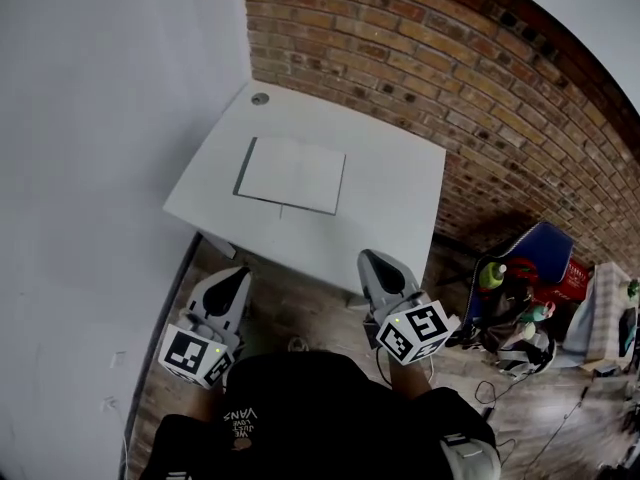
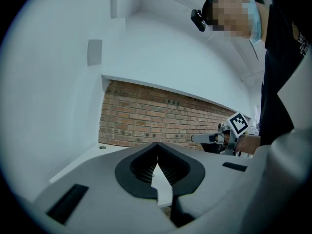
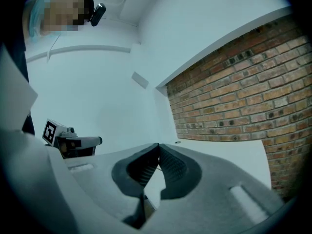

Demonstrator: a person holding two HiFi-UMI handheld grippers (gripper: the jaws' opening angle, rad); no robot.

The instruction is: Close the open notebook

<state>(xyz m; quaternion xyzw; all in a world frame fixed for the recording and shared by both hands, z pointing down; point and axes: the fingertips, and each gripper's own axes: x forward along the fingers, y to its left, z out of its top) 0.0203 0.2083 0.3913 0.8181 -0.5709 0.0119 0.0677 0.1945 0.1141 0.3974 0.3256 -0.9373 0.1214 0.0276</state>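
**Both pairs of fingers shut, short of the worktop; the notebook lies open ahead**

The left gripper has its ribbed fingers pressed tip to tip with nothing between them. The right gripper also has its fingers closed and empty. In the head view, the left gripper and the right gripper point forward side by side and well apart. Both hang over the wooden floor, just short of the near edge of the white worktop.

Ahead of both sets of tips, past a strip of bare worktop, the open notebook lies flat with its pale pages up. It sits nearer the line of the left fingers than of the right.

Beyond the notebook, a small round grommet sits at the worktop's far corner. A brick wall runs behind the worktop and along the right fingers' outer side. A plain white wall stands close on the left fingers' outer side. Farther right of the right fingers, on the floor by the bricks, is a blue chair heaped with coloured clutter, with cables trailing near it.
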